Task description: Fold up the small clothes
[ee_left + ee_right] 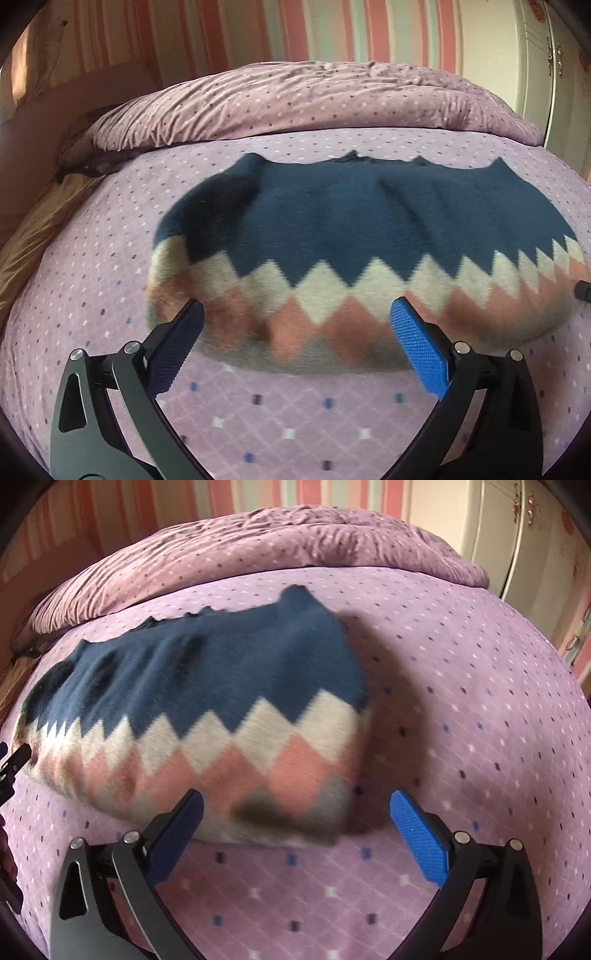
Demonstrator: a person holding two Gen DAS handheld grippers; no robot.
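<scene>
A small knitted garment (351, 236), navy at the far side with white, pink and grey zigzag bands at its near hem, lies flat on the purple bedsheet (92, 295). My left gripper (297, 314) stands open just above the near hem, towards its left part, with nothing between its blue pads (421, 350). In the right wrist view the same garment (207, 701) fills the left half. My right gripper (295, 805) is open over its near right corner. The garment's image is blurred in both views.
A rumpled purple duvet (295, 96) is heaped along the far side of the bed. Striped curtains (258, 33) hang behind it and a white wardrobe (546, 66) stands at the right. Bare sheet (480, 701) spreads to the garment's right. The other gripper's tip (14, 760) shows at the left edge.
</scene>
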